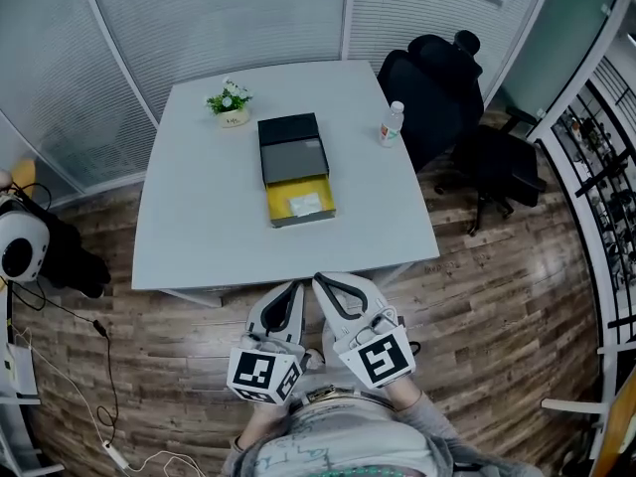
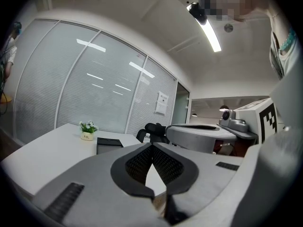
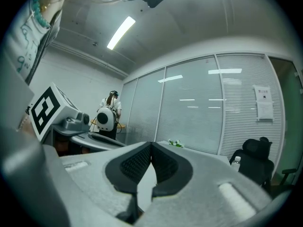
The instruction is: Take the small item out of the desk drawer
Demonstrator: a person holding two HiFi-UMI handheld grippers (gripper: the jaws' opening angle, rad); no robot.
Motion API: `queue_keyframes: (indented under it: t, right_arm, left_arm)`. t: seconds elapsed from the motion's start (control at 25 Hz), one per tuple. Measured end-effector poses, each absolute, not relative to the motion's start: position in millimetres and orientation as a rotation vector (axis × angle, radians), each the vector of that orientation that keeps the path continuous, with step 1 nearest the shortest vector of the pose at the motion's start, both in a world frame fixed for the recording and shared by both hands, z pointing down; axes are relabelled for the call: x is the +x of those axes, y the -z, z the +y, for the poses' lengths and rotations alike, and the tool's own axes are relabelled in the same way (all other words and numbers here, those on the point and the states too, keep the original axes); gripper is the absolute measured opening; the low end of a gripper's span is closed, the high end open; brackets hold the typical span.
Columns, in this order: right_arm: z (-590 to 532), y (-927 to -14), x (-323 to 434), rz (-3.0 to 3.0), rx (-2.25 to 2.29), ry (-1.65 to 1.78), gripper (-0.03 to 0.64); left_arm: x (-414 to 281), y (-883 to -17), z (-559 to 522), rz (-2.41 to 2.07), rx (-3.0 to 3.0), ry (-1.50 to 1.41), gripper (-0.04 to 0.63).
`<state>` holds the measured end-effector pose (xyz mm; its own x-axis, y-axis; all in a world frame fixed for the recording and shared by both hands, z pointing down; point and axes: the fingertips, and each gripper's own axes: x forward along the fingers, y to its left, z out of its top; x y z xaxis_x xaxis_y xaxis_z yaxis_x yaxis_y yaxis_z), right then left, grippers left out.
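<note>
A black drawer box sits mid-table with its drawer pulled out toward me, showing a yellow inside. A small white item lies in the drawer. Both grippers hang close to my body, short of the table's front edge and well apart from the drawer. My left gripper is shut with nothing between its fingers, as its own view confirms. My right gripper is likewise shut and empty. The two tips point at the table side by side, nearly touching.
On the white table stand a small potted plant at the back left and a water bottle at the right. Black office chairs stand beyond the right corner. Cables lie on the wood floor at left.
</note>
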<state>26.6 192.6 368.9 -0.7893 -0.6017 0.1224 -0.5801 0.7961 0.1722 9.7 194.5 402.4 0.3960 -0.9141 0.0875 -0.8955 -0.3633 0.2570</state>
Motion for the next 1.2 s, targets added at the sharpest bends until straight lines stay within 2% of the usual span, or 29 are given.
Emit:
queue_keyframes:
  t: [0.52, 1.2]
  right_arm:
    - [56.7, -350.1, 14.9, -2.847, 0.886, 0.236, 0.003]
    - [-30.0, -362.0, 22.6, -2.872, 0.768, 0.208, 0.003]
  left_arm:
    - [-2.8, -371.0, 54.8, -1.656, 2.421, 0.127, -0.003]
    - [8.0, -383.8, -29.4, -1.699, 2.374, 0.072, -0.003]
